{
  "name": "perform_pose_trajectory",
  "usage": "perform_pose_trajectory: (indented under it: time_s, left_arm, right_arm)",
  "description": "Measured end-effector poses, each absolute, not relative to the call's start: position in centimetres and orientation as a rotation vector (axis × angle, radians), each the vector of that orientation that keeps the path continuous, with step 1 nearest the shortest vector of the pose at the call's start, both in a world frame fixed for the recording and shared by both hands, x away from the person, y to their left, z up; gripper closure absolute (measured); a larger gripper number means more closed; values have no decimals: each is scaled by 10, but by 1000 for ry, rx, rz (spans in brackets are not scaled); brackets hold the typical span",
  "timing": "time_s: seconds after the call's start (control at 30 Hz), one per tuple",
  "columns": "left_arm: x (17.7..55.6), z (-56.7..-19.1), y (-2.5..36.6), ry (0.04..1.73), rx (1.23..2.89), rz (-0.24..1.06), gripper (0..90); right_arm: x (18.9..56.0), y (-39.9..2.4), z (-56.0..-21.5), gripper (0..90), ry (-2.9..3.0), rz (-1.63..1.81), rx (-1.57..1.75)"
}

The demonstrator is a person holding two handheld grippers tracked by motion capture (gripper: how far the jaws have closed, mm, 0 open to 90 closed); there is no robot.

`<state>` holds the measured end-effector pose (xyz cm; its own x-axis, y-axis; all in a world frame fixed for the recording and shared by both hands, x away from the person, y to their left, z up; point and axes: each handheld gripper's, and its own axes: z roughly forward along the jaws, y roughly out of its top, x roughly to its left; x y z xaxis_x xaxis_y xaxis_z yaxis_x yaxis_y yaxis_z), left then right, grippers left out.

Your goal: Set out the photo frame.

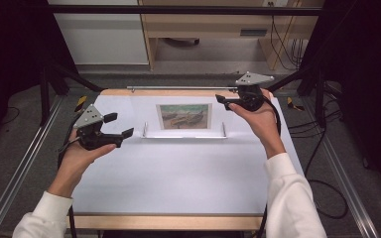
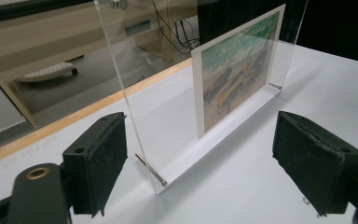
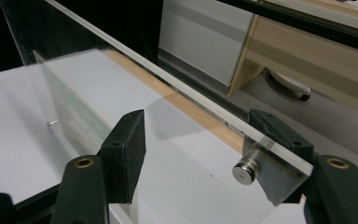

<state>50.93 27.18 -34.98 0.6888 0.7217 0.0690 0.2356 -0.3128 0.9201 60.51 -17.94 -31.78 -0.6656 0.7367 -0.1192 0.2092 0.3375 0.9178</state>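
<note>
Clear acrylic forms the picture frame (image 1: pixel 183 111), which stands upright across the far middle of the white table (image 1: pixel 178 173); a painted print (image 1: pixel 184 116) sits sandwiched at its centre; metal standoff pins (image 2: pixel 151 170) join the panels at the corners. Left gripper (image 1: pixel 120 126) hovers beside the frame's lower left corner, jaws spread wide, that corner between them and untouched. Right gripper (image 1: pixel 226 101) sits at the upper right corner; its jaws straddle the panel edge, the near pad (image 3: pixel 126 149) clear of the acrylic; far-side contact cannot be told.
</note>
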Motion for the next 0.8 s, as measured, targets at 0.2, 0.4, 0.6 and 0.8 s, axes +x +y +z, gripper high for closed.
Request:
perform_pose_trajectory:
  time_s: [0.2,0.4,0.6,0.8]
  left_arm:
    - [508,-357,279,772,1873,582,177]
    - [506,-361,284,784,1870,576,178]
    - [506,-366,290,806,1864,567,180]
    - [506,-369,294,814,1854,559,181]
  right_arm:
    - [611,-179,-320,369,2050,1348,857]
    - [616,-178,-322,353,2030,1360,882]
    - [618,-177,-323,331,2016,1364,912]
    - [621,-176,-326,311,2012,1348,944]
